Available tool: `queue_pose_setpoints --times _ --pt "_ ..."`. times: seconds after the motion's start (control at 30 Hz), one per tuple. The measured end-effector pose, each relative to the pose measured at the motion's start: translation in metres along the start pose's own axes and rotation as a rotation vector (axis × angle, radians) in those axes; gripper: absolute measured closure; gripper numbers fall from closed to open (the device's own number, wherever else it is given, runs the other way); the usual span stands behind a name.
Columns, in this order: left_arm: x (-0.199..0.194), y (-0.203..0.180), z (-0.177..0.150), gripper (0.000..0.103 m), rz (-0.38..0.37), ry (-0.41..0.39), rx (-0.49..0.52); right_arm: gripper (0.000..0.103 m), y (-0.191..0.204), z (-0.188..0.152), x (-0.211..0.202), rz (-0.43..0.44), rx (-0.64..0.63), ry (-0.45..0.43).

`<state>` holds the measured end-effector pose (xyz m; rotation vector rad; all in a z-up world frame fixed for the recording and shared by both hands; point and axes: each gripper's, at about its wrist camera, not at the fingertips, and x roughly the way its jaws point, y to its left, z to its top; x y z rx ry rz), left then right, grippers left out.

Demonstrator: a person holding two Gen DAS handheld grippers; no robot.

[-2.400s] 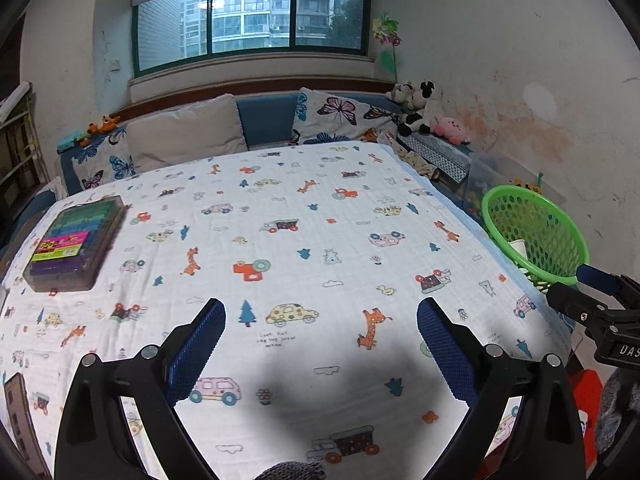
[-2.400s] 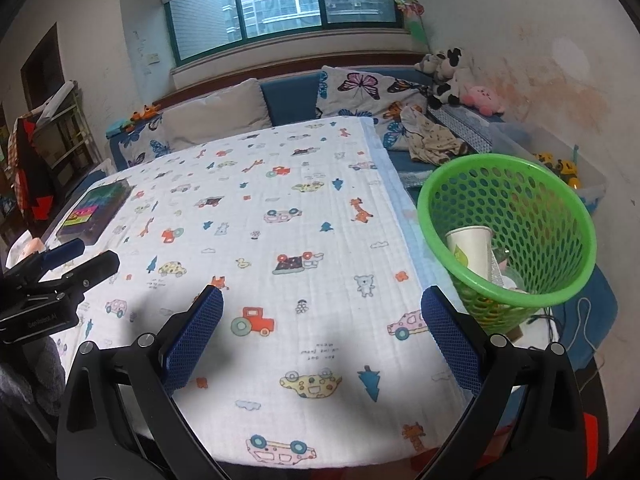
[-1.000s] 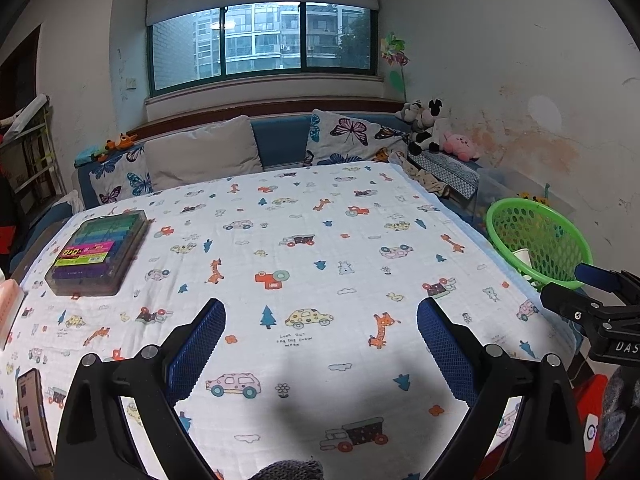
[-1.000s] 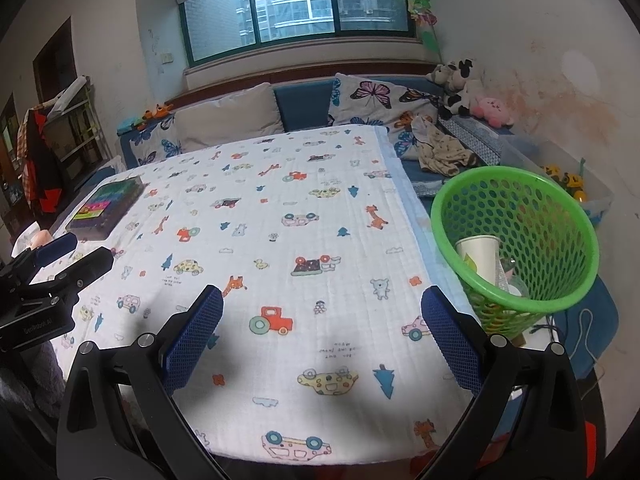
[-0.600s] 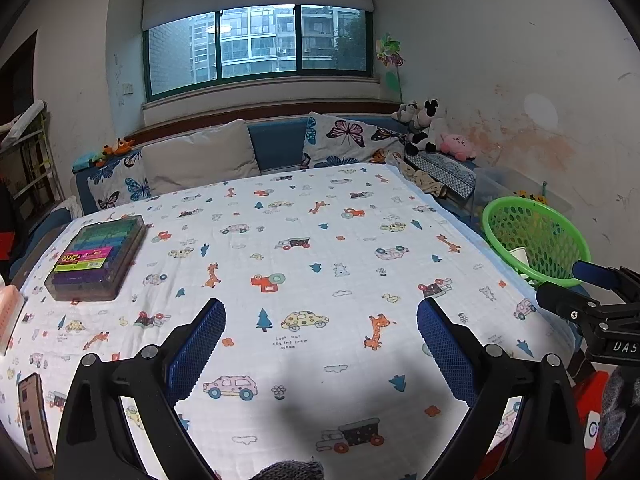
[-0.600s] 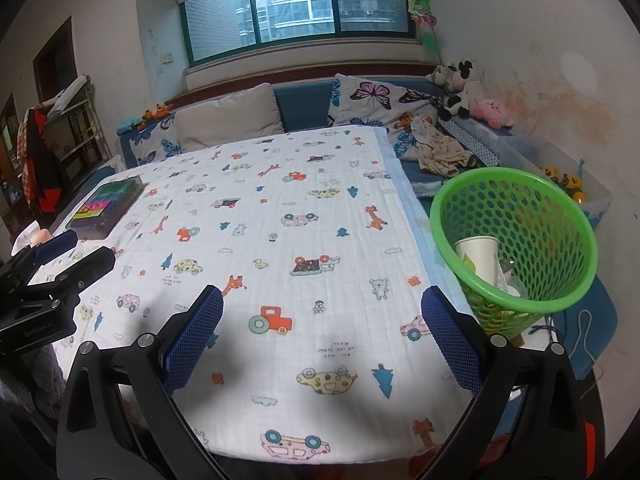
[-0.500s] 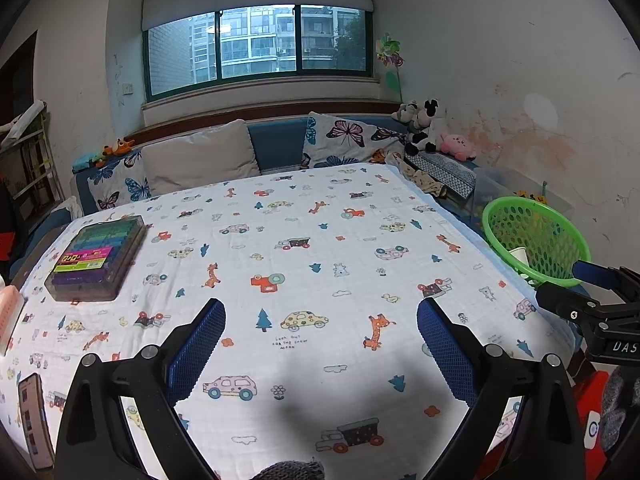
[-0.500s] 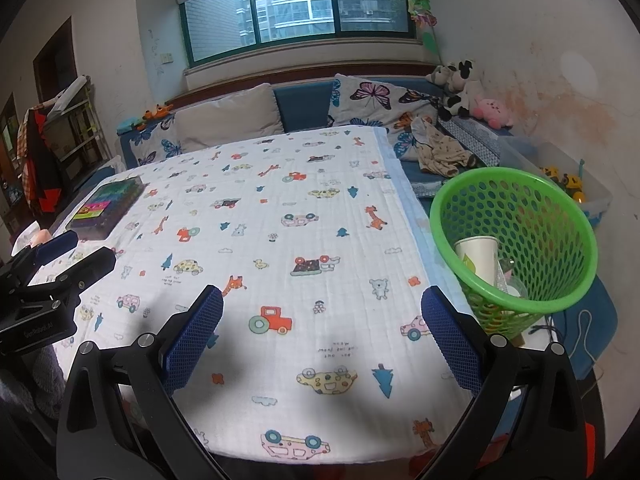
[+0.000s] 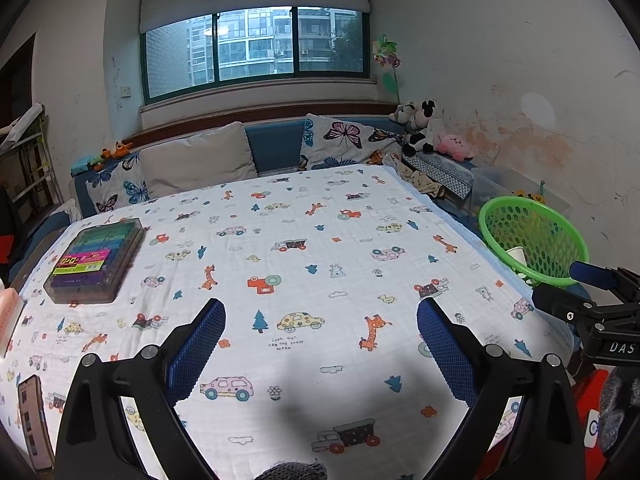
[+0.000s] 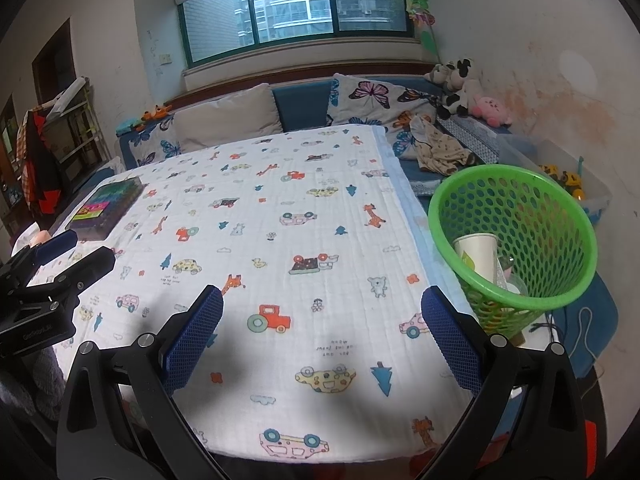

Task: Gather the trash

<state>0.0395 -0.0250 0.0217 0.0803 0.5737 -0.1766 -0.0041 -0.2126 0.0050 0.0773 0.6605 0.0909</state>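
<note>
A green mesh basket stands on the floor off the table's right edge, holding a white paper cup and other trash. It also shows in the left wrist view. My left gripper is open and empty above the near part of the cartoon-print tablecloth. My right gripper is open and empty above the cloth's near right part, left of the basket. I see no loose trash on the cloth.
A dark box of coloured items lies at the table's left side. A phone lies at the near left corner. A sofa with cushions and soft toys runs behind the table.
Both grippers have drawn back and up a little since 2.4 s ago, so more of the table shows. In the last half second nothing has visibly moved.
</note>
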Motion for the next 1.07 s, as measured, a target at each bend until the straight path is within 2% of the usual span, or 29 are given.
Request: queue_pose_setpoints --times 0.57,1.07 --pt "0.0003 -0.0025 -0.0019 0.01 -0.007 0.001 0.001 0.004 0.002 -0.0014 0.0014 0.004 0.003 0.005" --pt "0.0017 0.0041 -0.0015 0.01 0.017 0.0 -0.015 0.004 0.006 -0.001 0.0008 0.006 0.006 -0.003"
